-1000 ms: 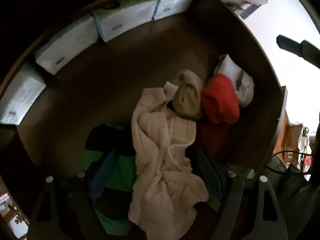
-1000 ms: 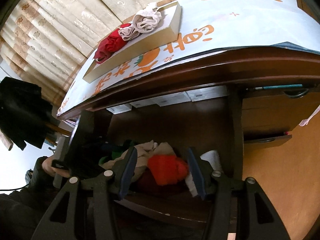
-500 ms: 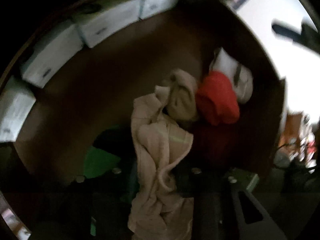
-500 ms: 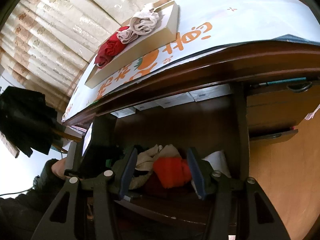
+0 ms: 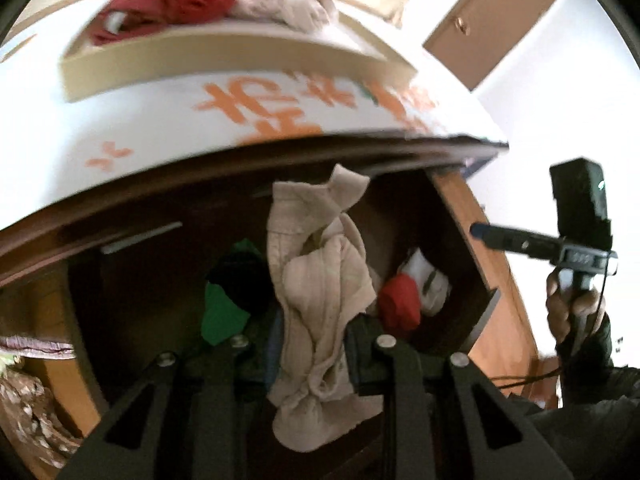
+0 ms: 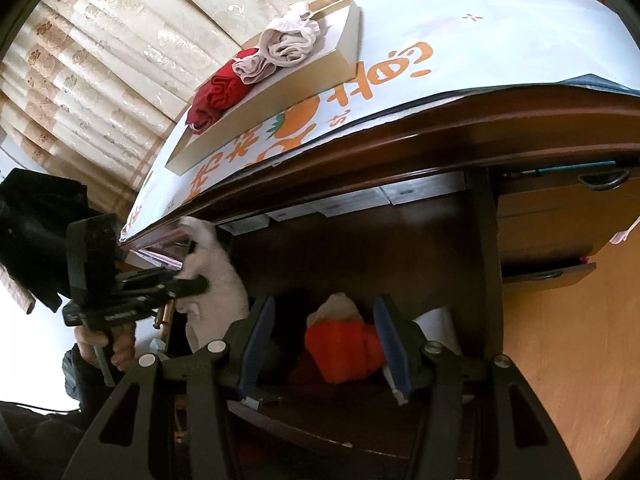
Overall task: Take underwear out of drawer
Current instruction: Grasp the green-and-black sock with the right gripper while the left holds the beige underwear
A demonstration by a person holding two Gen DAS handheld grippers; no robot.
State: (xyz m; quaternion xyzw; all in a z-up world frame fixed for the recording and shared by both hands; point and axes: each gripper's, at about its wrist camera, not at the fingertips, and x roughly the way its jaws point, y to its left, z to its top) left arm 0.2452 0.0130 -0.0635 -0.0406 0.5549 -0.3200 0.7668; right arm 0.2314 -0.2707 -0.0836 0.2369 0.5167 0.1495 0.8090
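A: What have I got in my left gripper (image 5: 312, 344)?

B: The beige underwear (image 5: 320, 280). My jaws are clamped narrow on its bunched middle and it hangs clear above the open drawer (image 5: 460, 240), both ends drooping.

A: And the right gripper (image 6: 320, 340)?

B: Empty, jaws partway apart, poised over the red garment (image 6: 344, 348) down in the drawer.

A: How do I do this lift well?

B: I'd raise it straight, so the trailing end doesn't snag the green garment (image 5: 220, 316) or catch under the desk edge (image 6: 400, 148). Then, I judge, carry it to the shallow tray (image 6: 280, 88) on top, where the red and pale pieces (image 6: 256, 68) lie, and let go only once it rests inside
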